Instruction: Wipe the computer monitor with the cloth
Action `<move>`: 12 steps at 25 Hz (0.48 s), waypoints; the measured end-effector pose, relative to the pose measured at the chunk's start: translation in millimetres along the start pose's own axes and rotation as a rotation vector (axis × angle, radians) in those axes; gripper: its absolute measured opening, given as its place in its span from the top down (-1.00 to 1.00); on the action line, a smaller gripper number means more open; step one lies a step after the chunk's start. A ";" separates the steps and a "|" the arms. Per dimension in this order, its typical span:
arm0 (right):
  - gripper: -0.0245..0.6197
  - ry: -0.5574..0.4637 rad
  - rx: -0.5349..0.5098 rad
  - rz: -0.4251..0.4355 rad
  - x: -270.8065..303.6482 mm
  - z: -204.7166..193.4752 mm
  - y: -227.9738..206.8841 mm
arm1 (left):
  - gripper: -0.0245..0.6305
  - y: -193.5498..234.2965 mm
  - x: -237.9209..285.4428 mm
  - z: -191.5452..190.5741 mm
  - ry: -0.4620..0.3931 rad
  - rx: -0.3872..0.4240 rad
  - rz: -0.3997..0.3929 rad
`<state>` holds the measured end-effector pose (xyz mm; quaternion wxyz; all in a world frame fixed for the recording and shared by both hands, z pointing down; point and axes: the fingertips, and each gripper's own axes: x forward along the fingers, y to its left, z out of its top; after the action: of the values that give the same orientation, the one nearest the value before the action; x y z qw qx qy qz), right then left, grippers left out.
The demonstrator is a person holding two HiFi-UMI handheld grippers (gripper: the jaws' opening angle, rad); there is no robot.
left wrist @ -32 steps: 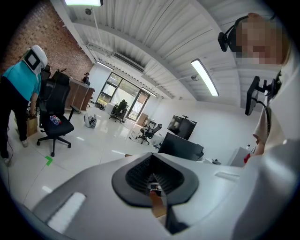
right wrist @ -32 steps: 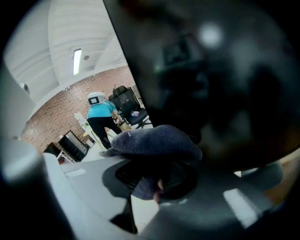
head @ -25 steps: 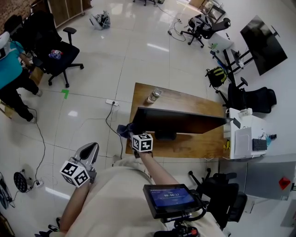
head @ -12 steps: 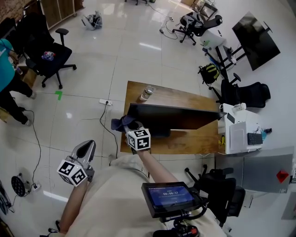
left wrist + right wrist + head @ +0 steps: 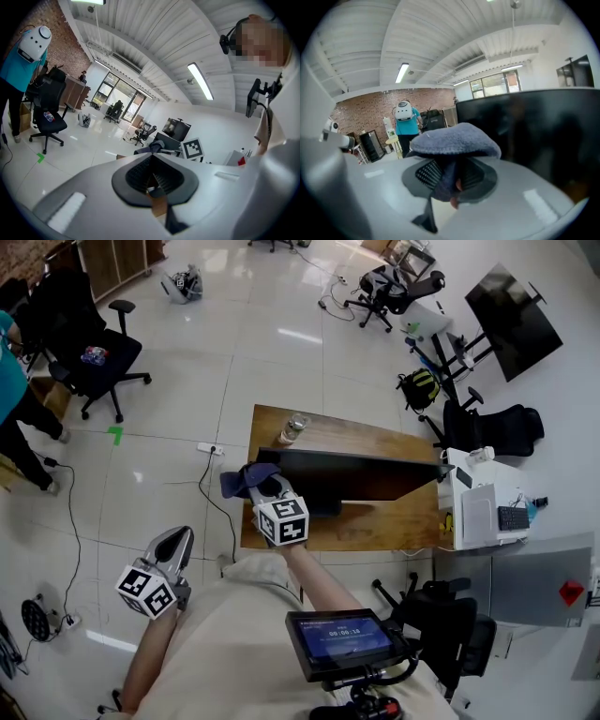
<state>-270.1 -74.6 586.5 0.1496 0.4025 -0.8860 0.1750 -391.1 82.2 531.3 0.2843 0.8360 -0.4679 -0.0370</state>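
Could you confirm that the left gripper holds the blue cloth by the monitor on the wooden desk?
Not quite: the right gripper holds the blue cloth by the monitor on the wooden desk, as the right gripper view shows.

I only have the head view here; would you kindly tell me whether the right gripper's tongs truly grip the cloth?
Observer: Yes; its own view shows the right gripper with tongs shut on the blue cloth, which mushrooms over their tips.
Operator: Thank you. Is the left gripper carrying anything?
Observer: No; in its own view the left gripper has its tongs together with nothing between them.
Operator: And the screen?
Observer: The monitor fills the right side just beyond the cloth; contact I cannot confirm.
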 end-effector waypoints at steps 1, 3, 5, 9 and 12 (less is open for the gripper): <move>0.69 -0.011 0.000 -0.001 -2.4 4.7 0.3 | 0.98 -1.3 -0.2 0.3 -0.001 0.002 0.000; 0.69 -0.035 -0.003 -0.003 -5.8 15.3 1.5 | 0.98 -1.2 -0.5 0.8 -0.002 0.007 0.001; 0.69 -0.060 -0.012 -0.006 -9.2 26.2 3.9 | 0.98 0.1 -1.2 0.2 -0.004 0.007 0.002; 0.69 -0.105 -0.050 -0.013 -19.1 48.7 9.1 | 0.98 -2.7 1.2 0.2 -0.007 0.012 -0.009; 0.69 -0.124 -0.046 -0.011 -25.4 60.2 9.9 | 0.98 -7.8 7.3 -0.1 -0.007 0.015 -0.025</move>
<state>-269.1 -77.6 520.5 0.1047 0.4140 -0.8951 0.1282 -381.1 79.5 528.9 0.2760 0.8437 -0.4586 -0.0399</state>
